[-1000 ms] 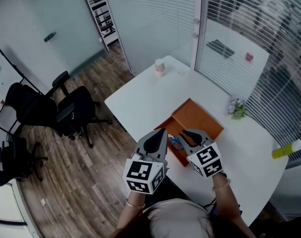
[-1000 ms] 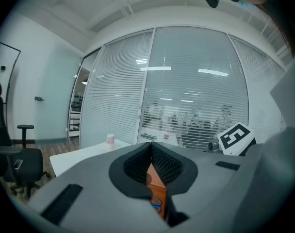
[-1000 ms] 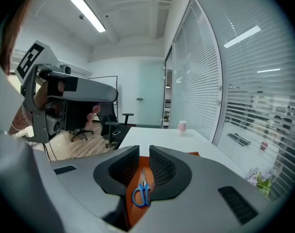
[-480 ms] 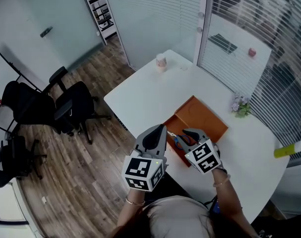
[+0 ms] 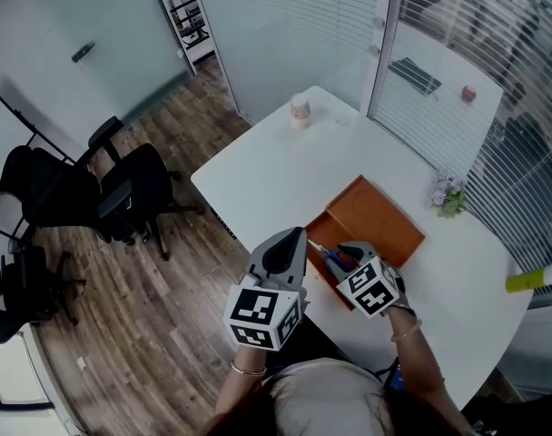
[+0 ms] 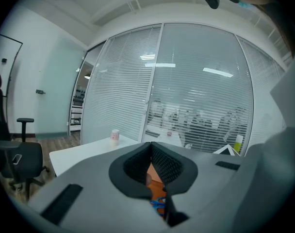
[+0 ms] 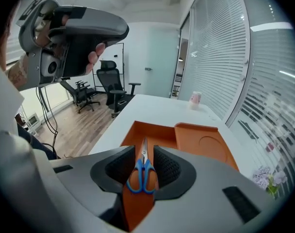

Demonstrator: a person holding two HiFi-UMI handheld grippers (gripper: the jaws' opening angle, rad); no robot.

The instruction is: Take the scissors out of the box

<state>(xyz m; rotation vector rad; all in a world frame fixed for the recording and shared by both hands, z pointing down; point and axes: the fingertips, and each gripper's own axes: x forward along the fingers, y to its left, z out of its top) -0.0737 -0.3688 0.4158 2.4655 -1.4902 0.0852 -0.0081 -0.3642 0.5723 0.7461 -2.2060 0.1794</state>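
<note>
While right tongs [image 7: 144,153], just opening, straddle scissors [image 7: 143,161] in box [image 7: 201,144], shut left tongs [image 6: 151,147] hide its corner.

In the head view my right gripper [image 5: 345,254] covers the near end of the box [image 5: 376,214], and only a bit of blue from the scissors [image 5: 333,260] shows beside its cube. Its jaws have just been opening, and the right gripper view shows the scissors' handles between them. I cannot tell whether the pads [image 7: 166,168] touch the handles, and the gripper's body hides the box's near wall. Through my left gripper [image 6: 151,152] I get only a sliver of orange and blue behind its meeting jaws. The cup [image 5: 300,110], far beyond both grippers, is too small to read.
</note>
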